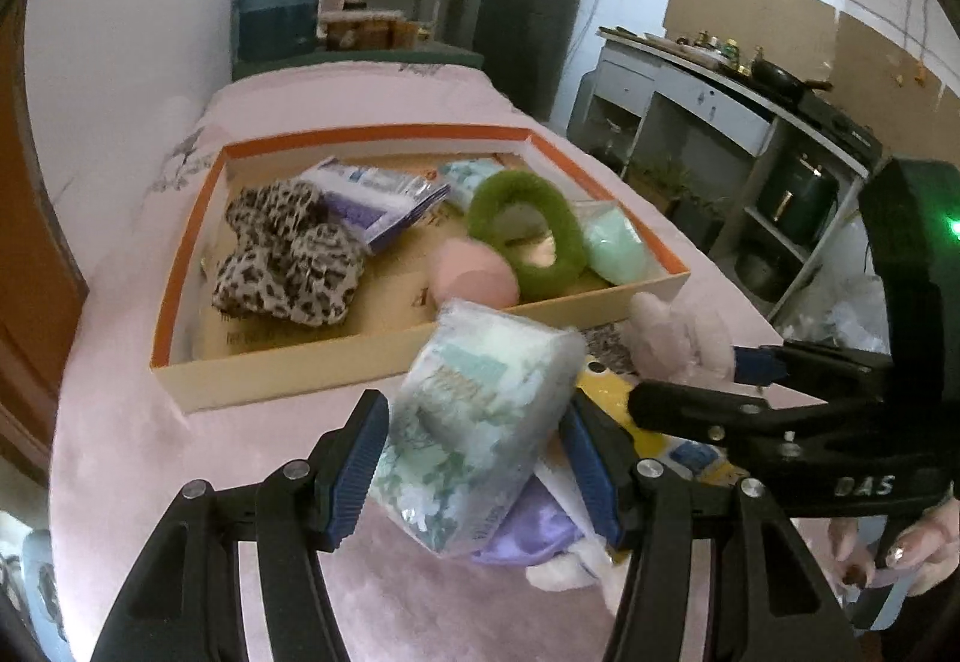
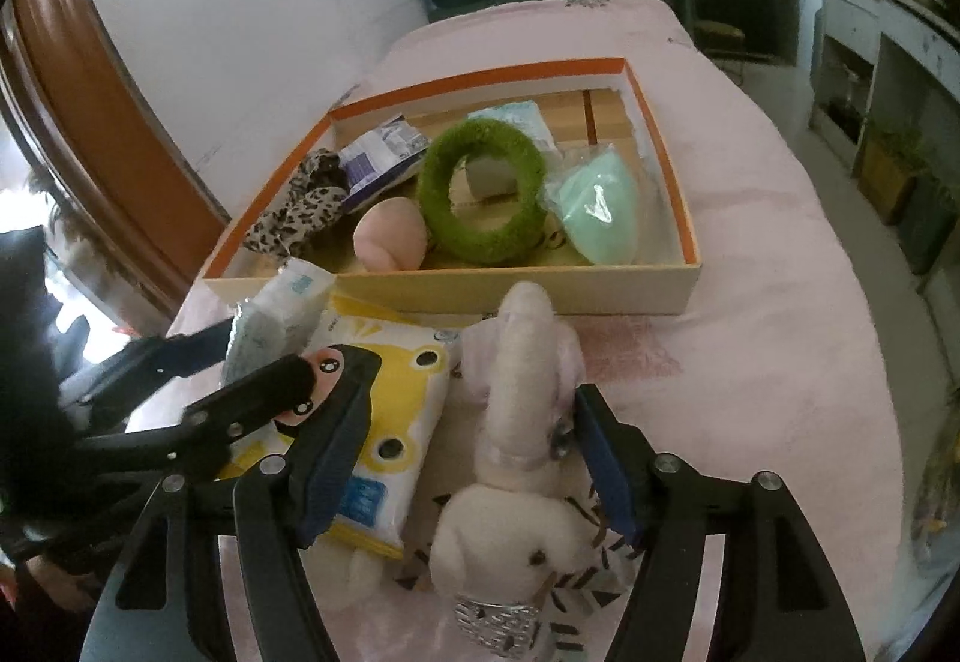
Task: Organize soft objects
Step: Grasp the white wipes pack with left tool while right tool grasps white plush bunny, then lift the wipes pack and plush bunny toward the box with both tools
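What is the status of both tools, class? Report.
Left tool shut on tissue pack, lifted short of box. Right tool open around plush bunny. Yellow wipes pack beside bunny.

The left gripper (image 1: 474, 467) is clamped, both blue pads pressing the sides of a packet (image 1: 480, 422) lifted off the bed. The right gripper (image 2: 465, 473) (seen from the left wrist reaching in from the right) stands spread, its fingers (image 2: 606, 482) flanking a plush (image 2: 516, 488).

Leopard-print cloth (image 1: 282, 260), green ring (image 1: 528, 233), orange-rimmed box (image 1: 384, 131).
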Tool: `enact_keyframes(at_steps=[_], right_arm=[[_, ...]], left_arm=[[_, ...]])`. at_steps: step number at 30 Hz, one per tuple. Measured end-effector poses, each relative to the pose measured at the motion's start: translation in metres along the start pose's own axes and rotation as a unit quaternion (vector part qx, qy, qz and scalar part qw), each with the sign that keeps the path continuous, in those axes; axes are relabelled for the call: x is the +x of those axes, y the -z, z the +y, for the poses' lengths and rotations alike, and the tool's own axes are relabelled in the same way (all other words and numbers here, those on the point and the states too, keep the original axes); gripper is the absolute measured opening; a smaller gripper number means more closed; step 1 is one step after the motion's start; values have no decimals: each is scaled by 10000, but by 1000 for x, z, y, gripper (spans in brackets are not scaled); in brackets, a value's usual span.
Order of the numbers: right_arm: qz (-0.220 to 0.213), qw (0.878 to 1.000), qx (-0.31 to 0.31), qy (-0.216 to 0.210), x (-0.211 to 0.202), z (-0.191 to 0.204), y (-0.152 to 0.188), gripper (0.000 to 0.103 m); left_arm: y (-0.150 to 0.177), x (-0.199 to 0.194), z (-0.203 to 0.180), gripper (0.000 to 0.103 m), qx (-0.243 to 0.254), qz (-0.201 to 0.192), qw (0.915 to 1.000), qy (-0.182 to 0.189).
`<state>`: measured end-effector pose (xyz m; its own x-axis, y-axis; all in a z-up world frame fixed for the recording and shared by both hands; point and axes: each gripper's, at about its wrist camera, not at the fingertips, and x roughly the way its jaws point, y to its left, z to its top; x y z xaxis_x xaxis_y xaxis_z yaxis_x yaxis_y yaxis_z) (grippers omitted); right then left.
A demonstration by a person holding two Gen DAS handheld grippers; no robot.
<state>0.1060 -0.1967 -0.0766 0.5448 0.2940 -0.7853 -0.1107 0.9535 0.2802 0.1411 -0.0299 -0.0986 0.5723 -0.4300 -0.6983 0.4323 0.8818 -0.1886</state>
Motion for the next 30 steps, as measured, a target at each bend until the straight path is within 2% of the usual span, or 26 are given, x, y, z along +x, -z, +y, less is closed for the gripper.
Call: enact_keyframes(at_steps=[2,4,5,7,8,14,30], right_arm=[[-15,10000,-14,-11,0,0,1,70],[-48,10000,-14,15,-1,-1,2,57],[-63,10000,-4,27,-2,-2,2,53],[-94,9999,79,43,-5,-6,3,37],[-97,9999,95,69,-5,-7,2,34],[-118,9997,190,27,-9,-13,4,32],[-385,9991,63,148,-34,-6,1,32]], left_arm=[[0,1,5,58,-109,-2,9999,52],[1,2,8,56,-192,-22,9998,78],[2,1,11,49,-250,-56,9996,84],[4,0,16,42,-385,-100,9991,109],[4,-1,18,38,-441,-117,9989,92],[5,-9,27,28,-665,-320,9973,32],[1,-40,25,22,-814,-704,9941,-94]])
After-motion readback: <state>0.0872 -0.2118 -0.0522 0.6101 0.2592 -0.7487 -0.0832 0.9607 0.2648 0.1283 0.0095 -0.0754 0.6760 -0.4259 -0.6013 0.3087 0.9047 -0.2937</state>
